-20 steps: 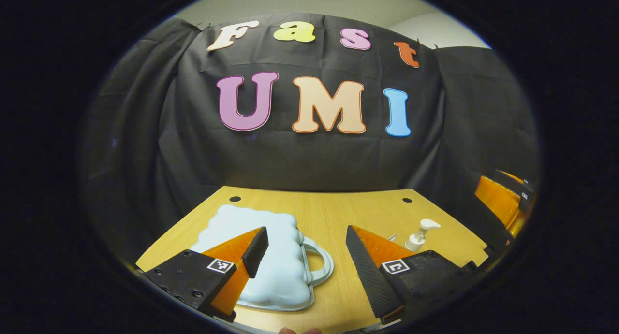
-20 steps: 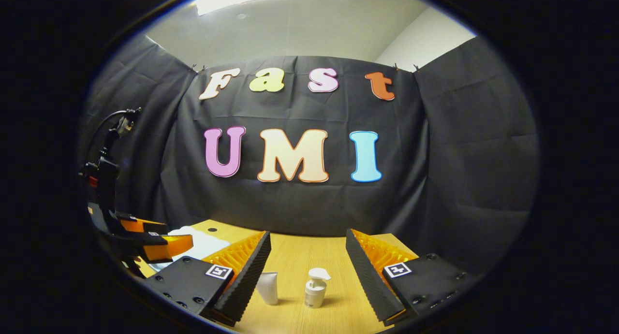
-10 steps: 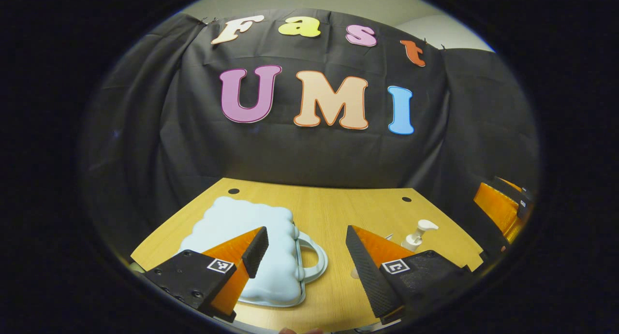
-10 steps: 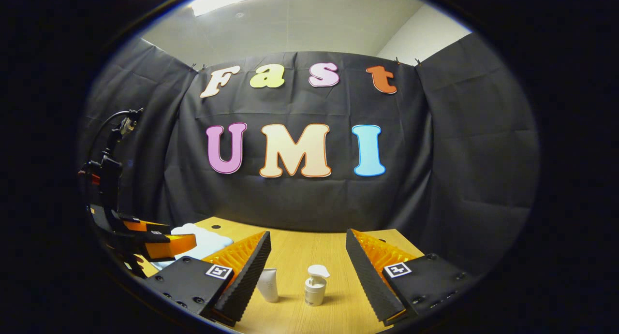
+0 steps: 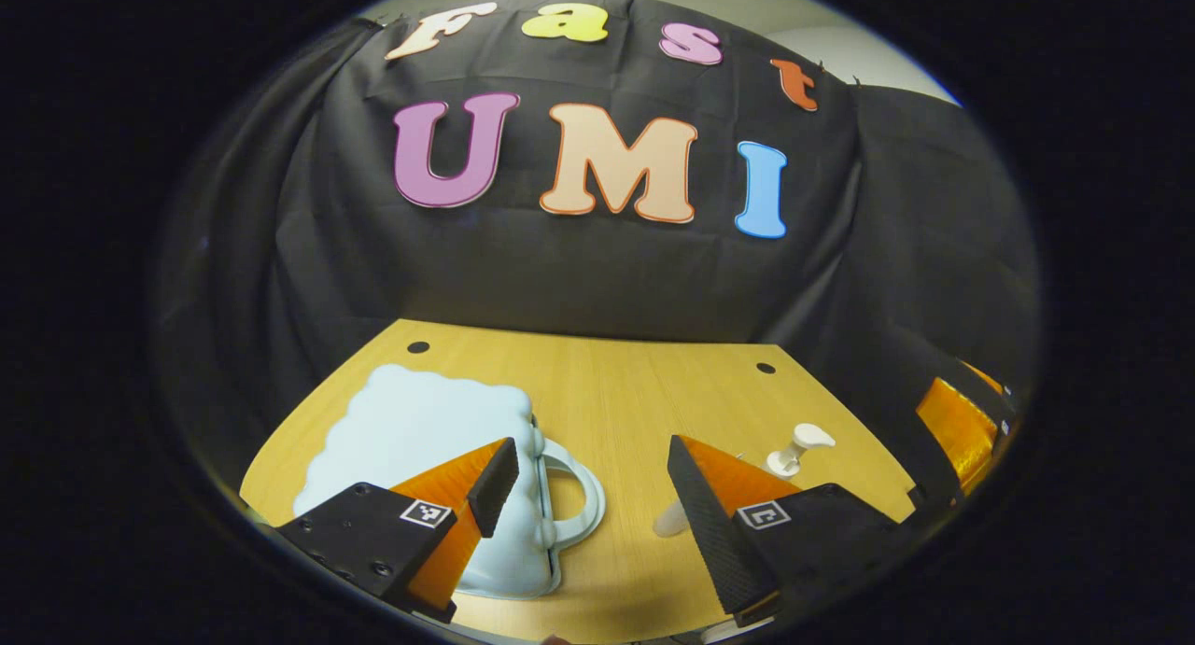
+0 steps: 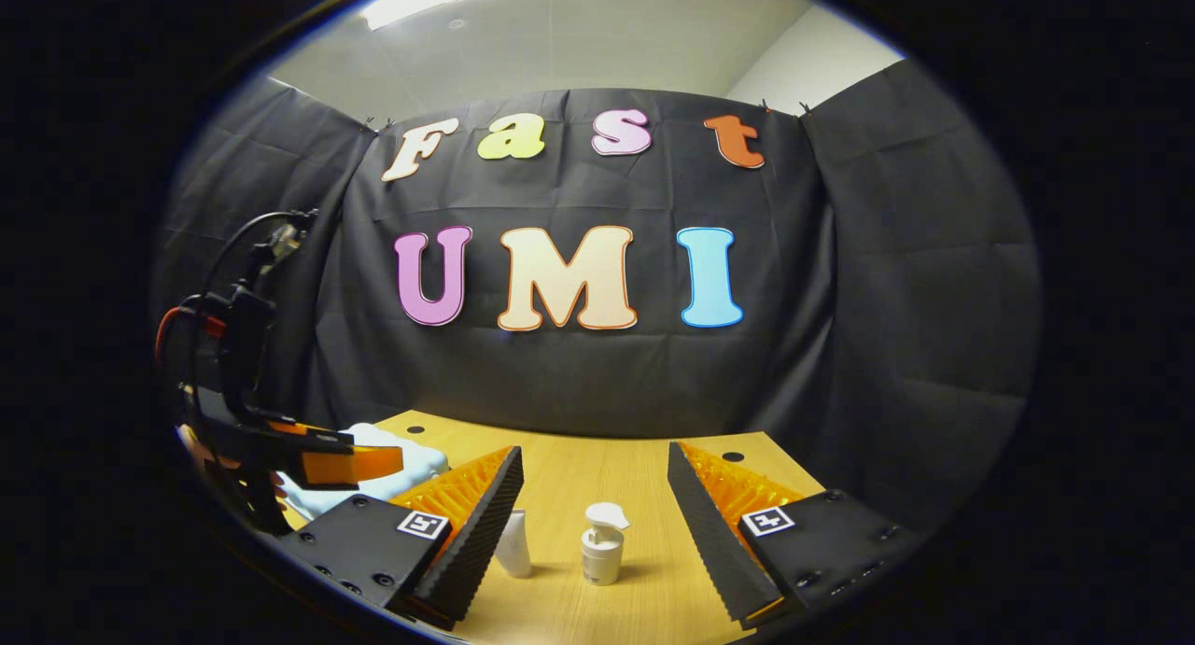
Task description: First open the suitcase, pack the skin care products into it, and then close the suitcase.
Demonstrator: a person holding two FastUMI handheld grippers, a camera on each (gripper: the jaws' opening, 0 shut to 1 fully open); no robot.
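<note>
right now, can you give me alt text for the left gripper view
A closed pale blue suitcase lies flat on a wooden table, its handle facing right, with the open left hand-held gripper hovering over it. To the right stand a white pump bottle and a white tube, with the right hand-held gripper at the table's far right edge.

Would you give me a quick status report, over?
Left gripper and right gripper open, empty. Suitcase closed on table. Pump bottle, tube unpacked.

Light wooden table [image 5: 616, 384], two small holes [image 5: 418, 347] near its far edge
</note>
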